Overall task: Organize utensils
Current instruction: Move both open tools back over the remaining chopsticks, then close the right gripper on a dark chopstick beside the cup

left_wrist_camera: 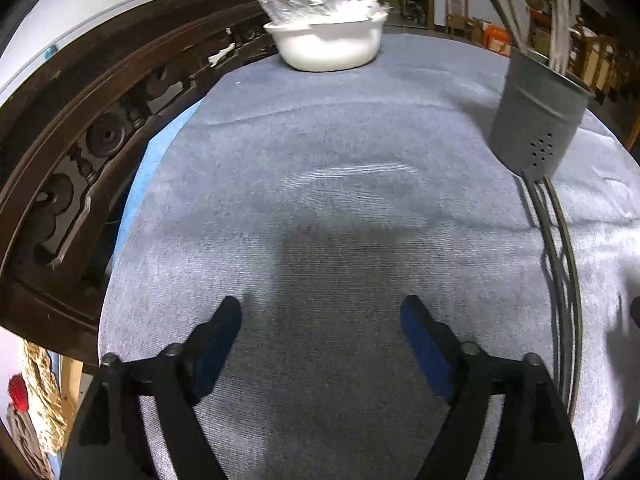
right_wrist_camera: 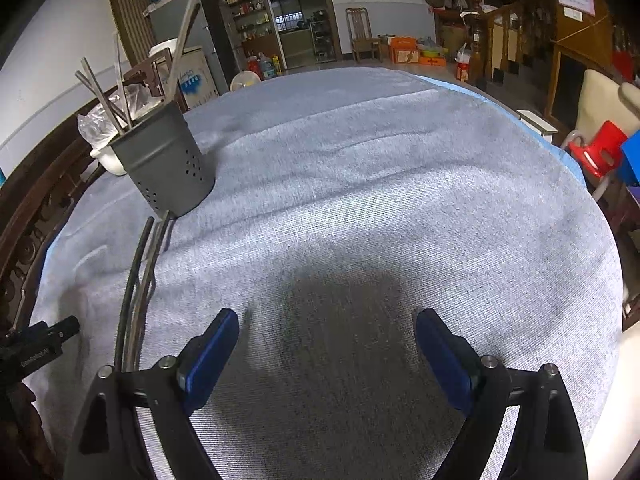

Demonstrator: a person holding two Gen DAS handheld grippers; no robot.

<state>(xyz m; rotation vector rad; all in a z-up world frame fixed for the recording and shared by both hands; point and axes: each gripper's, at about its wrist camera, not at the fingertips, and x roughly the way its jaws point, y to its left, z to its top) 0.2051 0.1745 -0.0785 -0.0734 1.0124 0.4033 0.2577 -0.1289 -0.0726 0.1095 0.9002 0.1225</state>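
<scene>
Left wrist view: the left gripper [left_wrist_camera: 321, 316] is hanging spread wide and empty over the grey cloth [left_wrist_camera: 340, 200]. The right gripper [right_wrist_camera: 327, 330] is likewise gaping, holding nothing. Loose utensils [right_wrist_camera: 138, 280] are lying just left of it, their tips touching the grey perforated utensil holder [right_wrist_camera: 164, 160], which is standing upright with several utensils inside; a white bowl [left_wrist_camera: 326, 46] is sitting beyond.

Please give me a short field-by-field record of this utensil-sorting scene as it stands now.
surface: table under a grey-blue cloth
holder: grey perforated utensil holder, upright, several long utensils standing in it
loose utensils: long thin utensils lying on the cloth, one end by the holder's base
other item: white bowl with a plastic bag on top, behind the holder
left claw: open, nothing between its pads
right claw: open, nothing between its pads
</scene>
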